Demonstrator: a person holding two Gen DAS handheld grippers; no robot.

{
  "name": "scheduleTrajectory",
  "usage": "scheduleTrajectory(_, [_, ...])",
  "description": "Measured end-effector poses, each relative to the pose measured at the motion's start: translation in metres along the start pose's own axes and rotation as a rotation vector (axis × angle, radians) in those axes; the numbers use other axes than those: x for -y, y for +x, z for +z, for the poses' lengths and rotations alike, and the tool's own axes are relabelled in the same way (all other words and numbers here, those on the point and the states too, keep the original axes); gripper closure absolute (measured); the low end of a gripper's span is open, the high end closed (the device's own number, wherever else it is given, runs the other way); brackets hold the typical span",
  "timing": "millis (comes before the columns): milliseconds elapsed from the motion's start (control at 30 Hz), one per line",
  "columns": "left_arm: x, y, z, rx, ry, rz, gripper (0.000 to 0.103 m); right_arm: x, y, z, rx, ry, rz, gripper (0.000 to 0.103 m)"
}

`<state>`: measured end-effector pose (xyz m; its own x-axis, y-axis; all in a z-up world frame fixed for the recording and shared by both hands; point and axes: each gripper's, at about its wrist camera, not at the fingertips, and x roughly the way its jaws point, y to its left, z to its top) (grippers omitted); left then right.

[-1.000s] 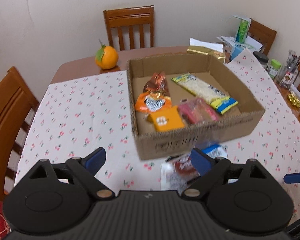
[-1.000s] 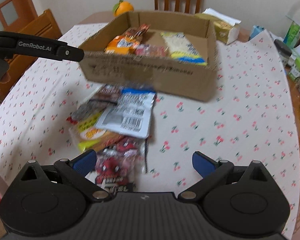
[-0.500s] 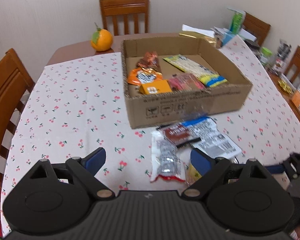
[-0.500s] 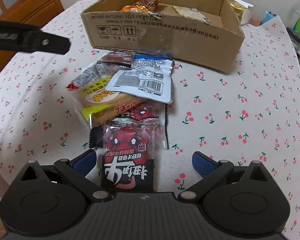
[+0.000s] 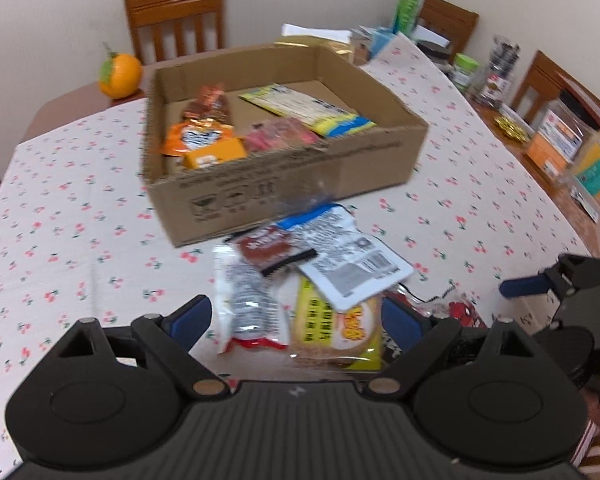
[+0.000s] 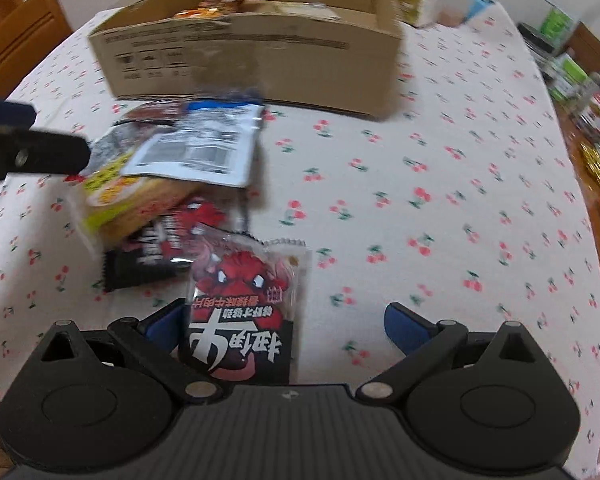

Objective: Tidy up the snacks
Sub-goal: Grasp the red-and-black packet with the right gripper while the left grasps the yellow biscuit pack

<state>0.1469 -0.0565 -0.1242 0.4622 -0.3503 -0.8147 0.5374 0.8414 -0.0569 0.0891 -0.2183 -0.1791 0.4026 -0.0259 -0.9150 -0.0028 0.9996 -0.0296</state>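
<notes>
**Inspector:** Status of each hand-held gripper?

**Assessor:** Right hand-held gripper point(image 6: 284, 326) is spread wide, empty, with the red-and-black snack packet point(image 6: 244, 312) lying between its fingers, nearer the left one. Left hand-held gripper point(image 5: 296, 318) is likewise spread, empty, over the near end of the snack pile point(image 5: 300, 280).

**Inspector:** Location of goods?

**Assessor:** Loose packets lie overlapping on the cherry-print worktop point(image 6: 440, 160), just in front of the cardboard box point(image 5: 284, 184), which already holds several snacks.

**Inspector:** Handling?

**Assessor:** In my judgement the packet is light, soft, glossy film and likely slippery; contents may crush. Best pinched across a flat sealed edge, with modest pressure.

**Inspector:** Legible markings?

**Assessor:** Large white Chinese characters on the packet, seen inverted; I cannot read them reliably. A barcode shows on the white pouch point(image 5: 348, 252). Handling symbols are printed on the box; its text is blurred.
</notes>
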Motion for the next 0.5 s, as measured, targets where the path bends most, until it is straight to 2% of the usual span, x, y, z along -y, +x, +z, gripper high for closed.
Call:
scheduleTrajectory(300, [0.018,0.027,-0.001,-0.05,0.055,-0.075,0.014,0.009,-0.003,-0.003,0.003,-0.022,0.011,0.0])
scheduleTrajectory(500, [0.017,0.044,-0.001,-0.081,0.06,-0.077,0.024,0.009,-0.004,-0.003,0.007,-0.027,0.014,0.0])
